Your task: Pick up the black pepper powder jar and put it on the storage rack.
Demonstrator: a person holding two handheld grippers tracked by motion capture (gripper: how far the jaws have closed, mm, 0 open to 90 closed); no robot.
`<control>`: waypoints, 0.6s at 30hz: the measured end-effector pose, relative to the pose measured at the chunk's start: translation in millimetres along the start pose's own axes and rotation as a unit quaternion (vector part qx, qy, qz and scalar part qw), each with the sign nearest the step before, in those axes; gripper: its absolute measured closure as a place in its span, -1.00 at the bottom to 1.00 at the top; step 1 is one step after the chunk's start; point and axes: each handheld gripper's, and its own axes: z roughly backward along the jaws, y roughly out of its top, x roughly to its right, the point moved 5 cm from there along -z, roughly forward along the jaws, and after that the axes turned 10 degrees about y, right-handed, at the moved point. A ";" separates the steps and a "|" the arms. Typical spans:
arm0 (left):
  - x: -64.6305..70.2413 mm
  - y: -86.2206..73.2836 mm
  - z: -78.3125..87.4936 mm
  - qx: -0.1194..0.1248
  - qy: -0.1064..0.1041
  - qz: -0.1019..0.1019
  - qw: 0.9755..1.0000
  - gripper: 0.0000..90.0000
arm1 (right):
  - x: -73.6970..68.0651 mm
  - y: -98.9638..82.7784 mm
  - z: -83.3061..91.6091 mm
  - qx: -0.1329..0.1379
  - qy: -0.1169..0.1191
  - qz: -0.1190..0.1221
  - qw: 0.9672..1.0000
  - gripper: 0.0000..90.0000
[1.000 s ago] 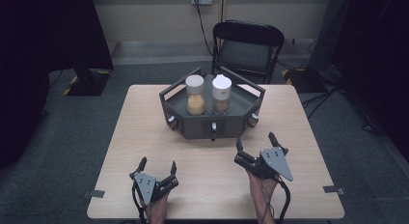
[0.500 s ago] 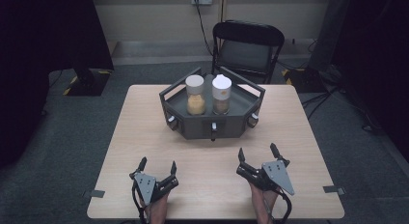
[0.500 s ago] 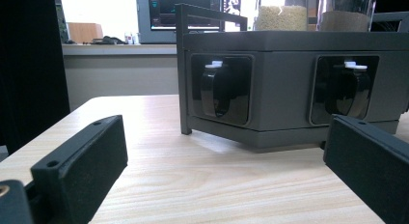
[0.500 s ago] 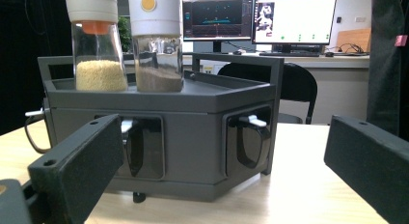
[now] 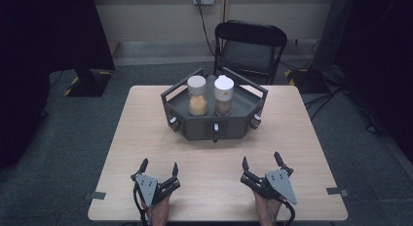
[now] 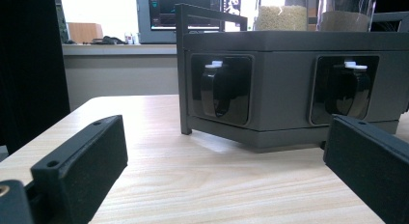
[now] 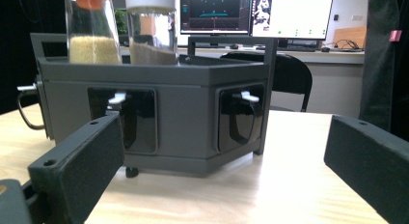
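- The left tongs (image 5: 158,168) rest low on the near edge of the light wooden tabletop (image 5: 146,119), with the two black jaws spread wide and nothing between them.
- The right tongs (image 5: 261,161) rest on the same near edge, well apart from the left ones, also released and empty, the grey three-cornered plate on top.
- The dark grey six-sided plastic rack (image 5: 214,120) stands in the far half of the tabletop, in the middle, well apart from both tongs.
- On the rack stand two clear jars side by side and upright: the clear jar with yellow grains and a white lid (image 5: 197,95) at the left, the clear jar with brown powder and a white lid (image 5: 223,95) at the right.
- I think the raised frame around the rack top is there so the jars cannot slide off.
- The side walls have dark recesses, and in each sits a black loop handle with a white tip (image 6: 214,91); from the right tongs' camera such handles (image 7: 243,113) face forward too.
- Both tongs point toward the rack, so I judge that the work is about to start with a reach to it.
- A black folding chair (image 5: 249,48) stands behind the tabletop, unused.
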 end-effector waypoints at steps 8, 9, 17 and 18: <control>0.0 0.0 0.0 0.000 0.000 0.000 1.000 -0.98 | 0.2 -11.6 3.1 -0.008 -0.003 0.005 1.000 -1.00; 0.0 0.0 0.0 0.000 0.000 0.000 1.000 -0.98 | 0.4 -13.3 4.0 -0.008 -0.003 0.002 1.000 -1.00; 0.0 0.0 0.0 0.000 0.000 0.000 1.000 -0.98 | -1.7 -22.6 5.7 -0.014 -0.004 0.009 1.000 -1.00; 0.0 0.0 0.0 0.000 0.000 0.000 1.000 -0.98 | -1.9 -23.4 5.4 -0.017 -0.004 0.013 1.000 -1.00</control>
